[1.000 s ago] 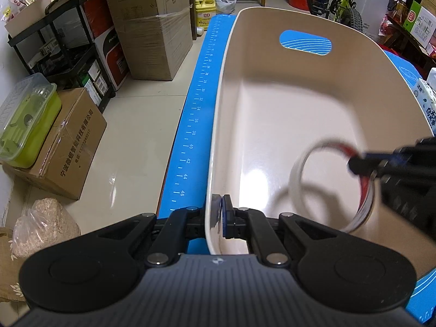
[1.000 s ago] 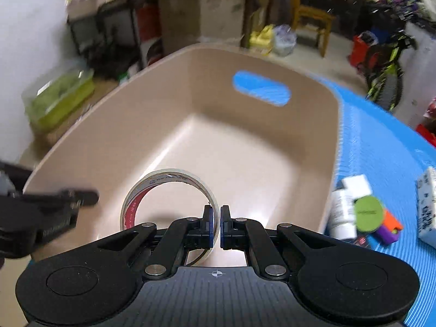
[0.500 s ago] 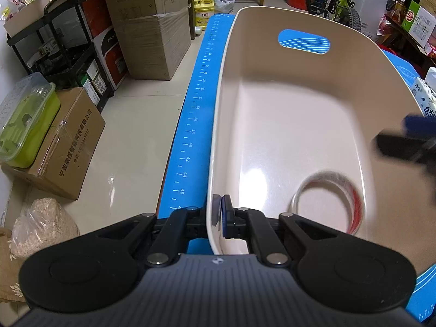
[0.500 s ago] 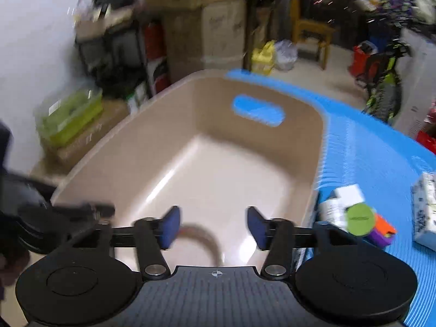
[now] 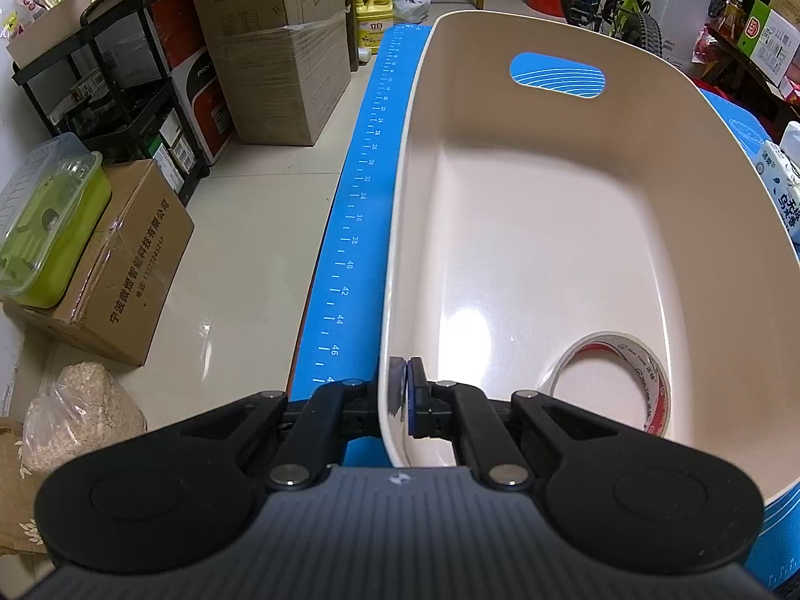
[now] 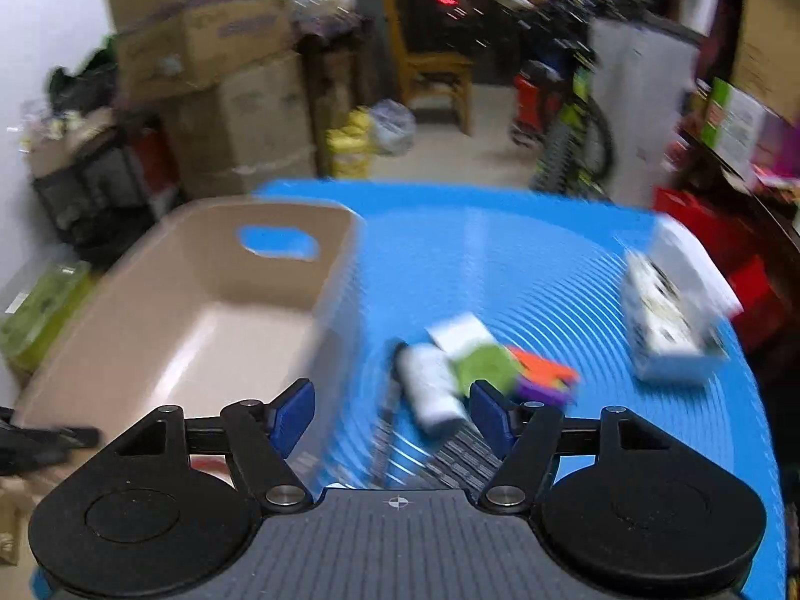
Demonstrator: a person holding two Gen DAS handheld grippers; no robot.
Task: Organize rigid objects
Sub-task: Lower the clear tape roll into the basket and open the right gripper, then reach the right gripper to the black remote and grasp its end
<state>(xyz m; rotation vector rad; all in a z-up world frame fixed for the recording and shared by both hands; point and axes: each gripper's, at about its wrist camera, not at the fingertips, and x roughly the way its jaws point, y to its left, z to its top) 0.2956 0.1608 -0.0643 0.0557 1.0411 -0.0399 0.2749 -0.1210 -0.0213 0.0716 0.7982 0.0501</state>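
A beige plastic bin [image 5: 550,230] stands on a blue mat [image 5: 350,260]. My left gripper [image 5: 400,385] is shut on the bin's near rim. A roll of clear tape [image 5: 615,385] with a red inner core lies flat on the bin floor at the near right. My right gripper [image 6: 390,415] is open and empty above the mat, to the right of the bin [image 6: 165,320]. Just ahead of it lie a white bottle [image 6: 432,385], a green round lid [image 6: 485,367], an orange and purple piece [image 6: 542,380] and a white block [image 6: 462,332]. The right wrist view is blurred.
A white printed carton [image 6: 665,320] stands on the mat's right side; it also shows in the left wrist view [image 5: 785,190]. On the floor to the left are cardboard boxes [image 5: 135,270], a green lidded container [image 5: 45,230] and a black shelf [image 5: 115,95].
My right gripper opened and let go of the tape roll, which now lies in the bin. It then swung right, out over the mat toward the small objects. The left gripper stayed still.
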